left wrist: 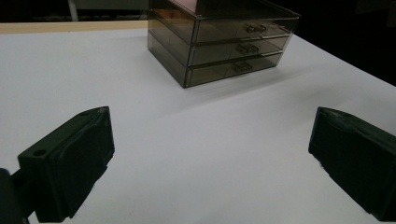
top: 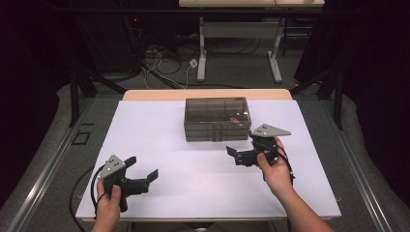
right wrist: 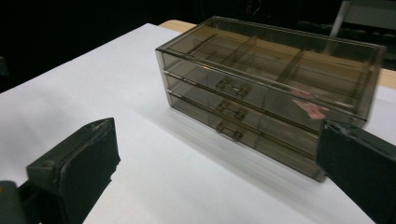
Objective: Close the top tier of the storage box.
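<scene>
both tools [top: 144,167] [top: 240,153] gape wide, empty, near drawer box [top: 217,119].

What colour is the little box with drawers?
The drawer box is see-through smoky brown-grey, with something pink inside. The right gripper view shows it best.

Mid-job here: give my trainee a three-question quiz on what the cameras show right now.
1. True or false: the smoky drawer box has three drawers stacked one above another.
2. Which gripper is nearer the box? A) left gripper B) right gripper
3. Fill in: the pink item lies in the ___ drawer.

Key:
1. True; three handles show on its front, and all the drawers are closed.
2. B; it sits just in front of the box on the white tabletop, jaws open and empty. The left gripper's jaws are open and empty too.
3. top
</scene>
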`<action>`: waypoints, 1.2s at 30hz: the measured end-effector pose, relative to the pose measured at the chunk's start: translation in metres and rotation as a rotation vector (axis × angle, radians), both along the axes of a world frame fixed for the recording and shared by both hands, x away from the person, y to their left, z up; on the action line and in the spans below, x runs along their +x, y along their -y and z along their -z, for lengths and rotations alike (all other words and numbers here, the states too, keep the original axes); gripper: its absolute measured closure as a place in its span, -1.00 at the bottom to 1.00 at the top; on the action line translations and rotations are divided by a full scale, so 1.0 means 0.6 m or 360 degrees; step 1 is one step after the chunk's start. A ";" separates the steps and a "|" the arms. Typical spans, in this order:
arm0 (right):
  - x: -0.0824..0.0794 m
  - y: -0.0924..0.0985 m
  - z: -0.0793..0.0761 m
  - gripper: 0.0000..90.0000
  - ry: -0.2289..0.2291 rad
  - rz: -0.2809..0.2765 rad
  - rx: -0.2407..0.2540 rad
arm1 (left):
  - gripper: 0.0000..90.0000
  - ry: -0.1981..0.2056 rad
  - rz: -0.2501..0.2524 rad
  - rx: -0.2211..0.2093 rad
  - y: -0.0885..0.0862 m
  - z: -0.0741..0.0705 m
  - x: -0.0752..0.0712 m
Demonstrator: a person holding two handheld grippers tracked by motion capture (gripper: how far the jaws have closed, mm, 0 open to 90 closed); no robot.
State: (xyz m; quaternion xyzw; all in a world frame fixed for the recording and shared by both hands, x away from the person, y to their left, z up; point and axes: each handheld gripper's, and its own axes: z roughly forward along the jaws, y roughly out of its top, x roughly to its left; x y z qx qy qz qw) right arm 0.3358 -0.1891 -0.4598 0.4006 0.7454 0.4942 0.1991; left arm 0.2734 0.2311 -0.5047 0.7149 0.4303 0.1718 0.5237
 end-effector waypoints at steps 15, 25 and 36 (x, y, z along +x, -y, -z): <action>-0.043 0.062 0.021 -1.00 0.0072 0.0109 -0.0023 | -1.00 -0.0013 -0.0013 0.0007 -0.010 0.009 -0.001; -0.066 0.108 0.045 -1.00 0.0061 0.0219 -0.0015 | -1.00 -0.0014 -0.0003 0.0005 -0.006 0.014 -0.001; -0.075 0.139 0.069 -1.00 0.0032 0.0300 -0.0023 | -1.00 -0.0017 -0.0005 -0.0007 -0.007 0.018 -0.001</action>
